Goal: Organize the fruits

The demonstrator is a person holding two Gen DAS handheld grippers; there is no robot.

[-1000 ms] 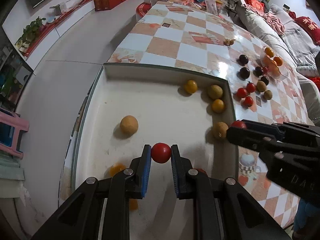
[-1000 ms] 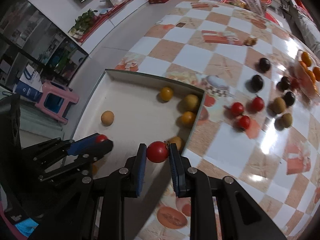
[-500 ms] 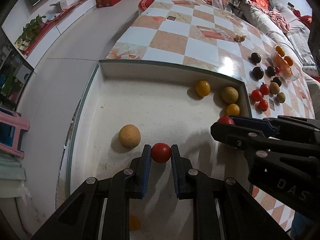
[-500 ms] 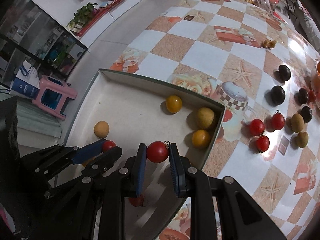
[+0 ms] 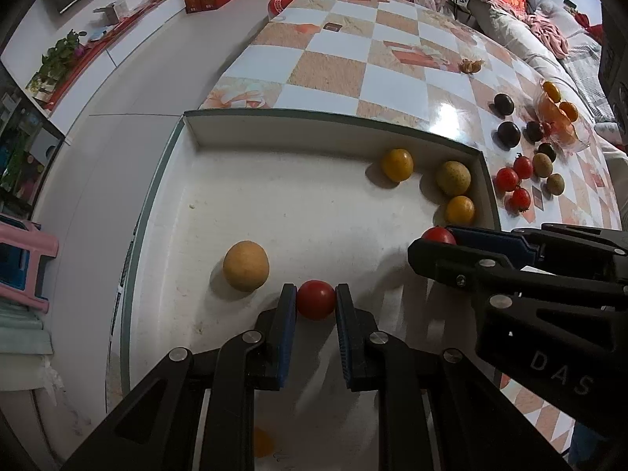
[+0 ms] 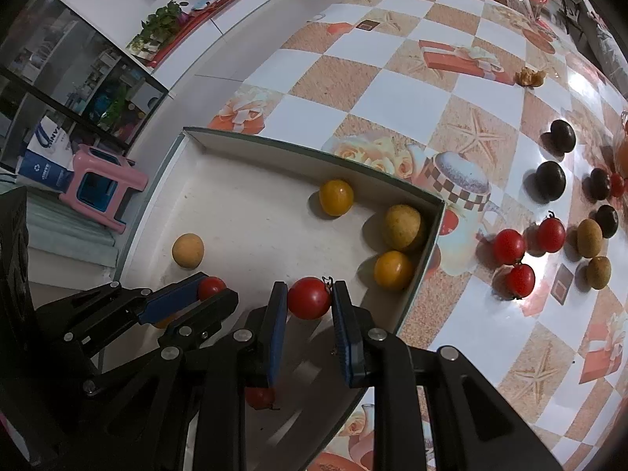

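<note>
The left hand-held gripper is closed on a small round red cherry tomato, its blue pads pressing both sides, and it hangs over the near middle of a shallow white rectangular cardboard tray with a dark green rim. Just to its right, the right hand-held gripper likewise clamps a second red cherry tomato with a short green stalk, held above the tray's near right part. Inside the tray lie a tan round fruit to the left of the left gripper's tomato, and, in the far right corner, two orange-yellow round fruits with a dull greenish-brown one between them; another red tomato shows on the tray floor beneath the right gripper. The tray sits at the near left end of a glossy table covered in an orange-and-white chequered cloth. To the right on the table, three red tomatoes, several dark purple round fruits and brown oval ones are not yet collected, so the sorting looks roughly half done, with both held tomatoes awaiting release.
</note>
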